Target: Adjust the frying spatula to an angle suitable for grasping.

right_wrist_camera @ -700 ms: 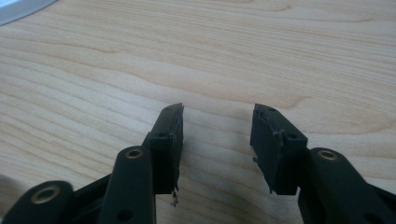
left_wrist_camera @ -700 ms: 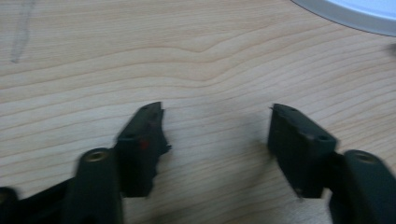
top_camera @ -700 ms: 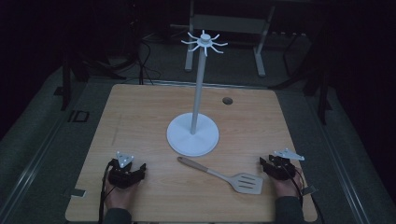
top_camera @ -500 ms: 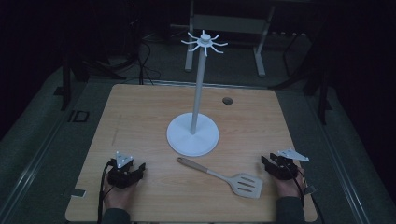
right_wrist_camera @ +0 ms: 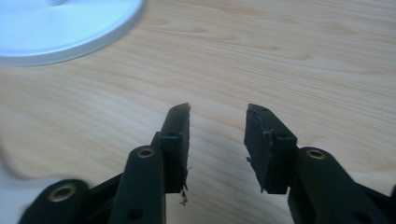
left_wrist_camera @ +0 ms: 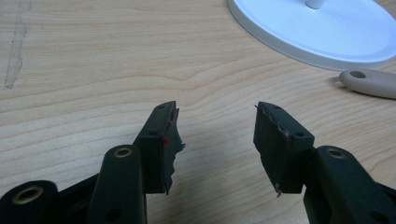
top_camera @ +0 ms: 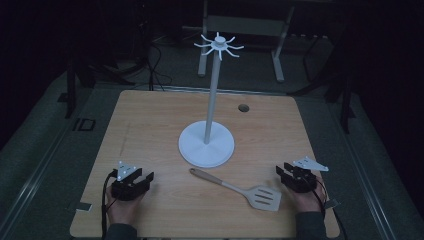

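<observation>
A white utensil stand [top_camera: 206, 145] with a tall post and hooked arms at its top [top_camera: 218, 45] rises from the middle of the wooden table [top_camera: 150, 125]. A slotted spatula [top_camera: 235, 189] with a beige handle lies flat in front of it, head toward the right. My left gripper [top_camera: 145, 177] rests near the front left, open and with nothing in it [left_wrist_camera: 215, 106]; the handle end [left_wrist_camera: 369, 83] lies ahead to its right. My right gripper [top_camera: 284, 171] sits at the front right beside the spatula head, open over bare wood [right_wrist_camera: 218, 108].
The stand's round base [left_wrist_camera: 322, 32] [right_wrist_camera: 60, 28] is close ahead of both grippers. A small dark hole [top_camera: 243, 107] marks the table's far right part. Dark floor, cables and a metal frame [top_camera: 240, 25] lie beyond the far edge.
</observation>
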`<state>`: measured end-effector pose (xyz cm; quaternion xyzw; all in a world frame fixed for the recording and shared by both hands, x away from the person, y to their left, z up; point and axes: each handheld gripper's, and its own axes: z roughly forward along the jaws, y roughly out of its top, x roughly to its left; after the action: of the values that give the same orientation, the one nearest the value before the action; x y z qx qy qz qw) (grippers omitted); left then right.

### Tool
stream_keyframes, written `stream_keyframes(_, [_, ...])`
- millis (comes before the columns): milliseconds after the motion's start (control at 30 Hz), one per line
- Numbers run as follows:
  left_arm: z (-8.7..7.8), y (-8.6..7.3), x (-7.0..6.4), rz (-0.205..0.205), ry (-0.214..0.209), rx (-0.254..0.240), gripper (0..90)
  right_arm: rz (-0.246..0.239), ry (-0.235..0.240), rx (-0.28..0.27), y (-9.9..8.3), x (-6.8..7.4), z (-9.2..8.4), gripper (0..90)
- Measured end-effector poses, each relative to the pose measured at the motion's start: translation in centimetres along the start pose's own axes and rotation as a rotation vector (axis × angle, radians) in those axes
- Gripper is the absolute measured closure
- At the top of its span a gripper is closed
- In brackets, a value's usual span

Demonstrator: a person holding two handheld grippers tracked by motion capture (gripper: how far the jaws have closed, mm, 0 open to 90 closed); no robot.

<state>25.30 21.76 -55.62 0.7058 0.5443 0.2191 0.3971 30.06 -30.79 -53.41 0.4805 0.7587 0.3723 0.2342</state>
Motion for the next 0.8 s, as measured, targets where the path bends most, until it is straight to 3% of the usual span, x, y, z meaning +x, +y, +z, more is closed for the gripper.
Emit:
stream_keyframes(33, [-0.1,0.1,0.0,0.006,-0.002,-0.013,49.9,-0.038,0.023,0.012,0.3,0.7,-0.1,58.6])
stream_keyframes(167, [-0.1,0.1,-0.1,0.02,-0.013,-0.026,50.0,-0.072,0.048,0.02,0.8,1.5,-0.3,60.2])
stream_keyframes(200, [-0.1,0.1,-0.1,0.028,-0.016,-0.024,50.0,-0.107,0.069,0.015,1.2,2.1,-0.5,61.2])
stream_keyframes(400, [-0.2,0.0,-0.3,0.046,-0.017,-0.033,49.2,-0.168,0.113,0.016,2.6,3.4,-0.7,63.6])
stream_keyframes(500, [-0.3,0.0,-0.4,0.052,-0.011,-0.036,48.8,-0.244,0.145,0.027,4.2,4.6,-0.9,65.1])
stream_keyframes(567, [-0.3,0.0,-0.4,0.053,-0.01,-0.037,48.8,-0.257,0.15,0.03,4.5,4.8,-0.9,65.2])
stream_keyframes(600, [-0.2,0.0,-0.4,0.054,-0.009,-0.036,48.6,-0.294,0.168,0.039,5.4,5.4,-0.9,65.7])
stream_keyframes(733, [-0.1,0.0,-0.3,0.051,-0.005,-0.027,48.0,-0.325,0.201,0.058,6.3,6.1,-0.7,66.5])
stream_keyframes(800, [0.0,0.0,-0.4,0.052,-0.009,-0.025,47.9,-0.372,0.231,0.097,7.2,7.2,-0.1,66.8])
